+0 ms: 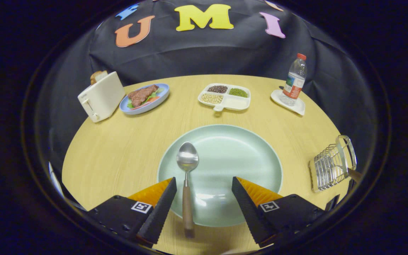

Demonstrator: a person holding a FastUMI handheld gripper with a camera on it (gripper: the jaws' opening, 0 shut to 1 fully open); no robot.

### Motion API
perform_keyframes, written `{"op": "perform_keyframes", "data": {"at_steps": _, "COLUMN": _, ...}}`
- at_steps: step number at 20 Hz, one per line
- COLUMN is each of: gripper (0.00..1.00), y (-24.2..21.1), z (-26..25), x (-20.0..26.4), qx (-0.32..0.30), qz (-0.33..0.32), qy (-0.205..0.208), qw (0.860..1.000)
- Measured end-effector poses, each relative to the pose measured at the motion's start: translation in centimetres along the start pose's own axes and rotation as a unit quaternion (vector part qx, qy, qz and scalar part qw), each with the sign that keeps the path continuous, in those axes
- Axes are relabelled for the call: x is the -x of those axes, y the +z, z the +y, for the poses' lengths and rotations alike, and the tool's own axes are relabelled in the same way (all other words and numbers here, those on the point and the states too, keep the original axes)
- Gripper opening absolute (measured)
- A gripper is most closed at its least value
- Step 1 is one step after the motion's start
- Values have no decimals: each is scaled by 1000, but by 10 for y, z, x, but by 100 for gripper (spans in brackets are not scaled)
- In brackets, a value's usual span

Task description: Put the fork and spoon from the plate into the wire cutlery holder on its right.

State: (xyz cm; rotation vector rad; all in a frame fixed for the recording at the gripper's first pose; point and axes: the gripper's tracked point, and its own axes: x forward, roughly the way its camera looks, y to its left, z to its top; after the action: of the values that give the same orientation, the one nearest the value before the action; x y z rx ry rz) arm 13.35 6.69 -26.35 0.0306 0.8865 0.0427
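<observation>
**Tongs apart over plate, spoon between fingers**

The tongs [204, 187] stand wide apart above the near part of the pale green plate [239, 159], gripping nothing. The spoon [187, 177] lies on the plate's left part, bowl pointing away, its wooden handle running back between the fingers, closer to the left one, and overhanging the rim. The wire cutlery holder [331, 164] sits on the wooden surface [119, 148] right of the plate, a brown handle protruding from it.

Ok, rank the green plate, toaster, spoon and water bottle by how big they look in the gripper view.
1. Green plate
2. Spoon, lying between the open gripper fingers
3. Toaster
4. Water bottle
Spoon is nearest, so its rank is unsure.
</observation>
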Motion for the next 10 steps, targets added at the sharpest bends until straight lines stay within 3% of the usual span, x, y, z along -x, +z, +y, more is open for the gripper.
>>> {"op": "perform_keyframes", "data": {"at_steps": 6, "gripper": 73, "y": -10, "z": 11, "x": -12, "qx": 4, "qz": 35, "qy": 13, "qw": 999}}
{"op": "perform_keyframes", "data": {"at_steps": 10, "gripper": 42, "y": -11, "z": 18, "x": -16, "qx": 16, "qz": 45, "qy": 19, "qw": 999}}
